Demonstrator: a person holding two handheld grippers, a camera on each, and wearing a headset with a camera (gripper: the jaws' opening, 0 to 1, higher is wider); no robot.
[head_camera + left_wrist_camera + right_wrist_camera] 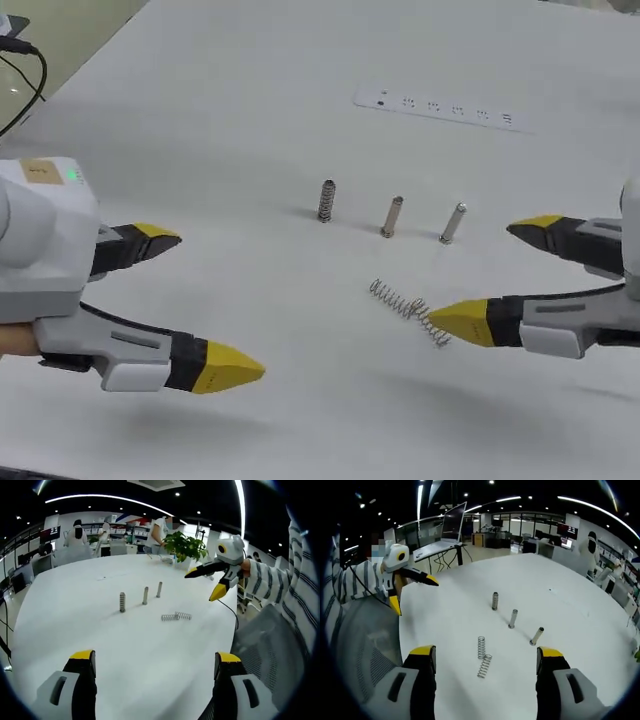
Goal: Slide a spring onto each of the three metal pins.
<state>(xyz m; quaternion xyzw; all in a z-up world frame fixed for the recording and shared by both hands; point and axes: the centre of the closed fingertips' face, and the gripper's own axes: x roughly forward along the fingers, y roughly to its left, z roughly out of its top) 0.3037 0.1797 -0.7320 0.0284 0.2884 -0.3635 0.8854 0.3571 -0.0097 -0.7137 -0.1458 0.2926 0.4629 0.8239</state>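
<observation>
On the white table (250,120), three metal pins stand upright in a row, with the middle pin (392,217) taken as the landmark. To its left, the left pin (328,184) carries a fitted spring (326,203) coiled around its shaft. The middle pin and the right pin (452,223) are bare. Just in front of the middle pin, toward the person, two loose springs lie flat on the table. The first spring (393,297) and the second spring (433,327) meet end to end at a shallow angle. Well to the left of the middle pin hovers the left gripper (205,303), jaws wide apart and holding nothing. To the right of the middle pin hovers the right gripper (478,273), jaws likewise spread. Its nearer yellow tip sits just beside the second spring, and contact cannot be told. Well beyond the middle pin lies a power strip (445,110).
</observation>
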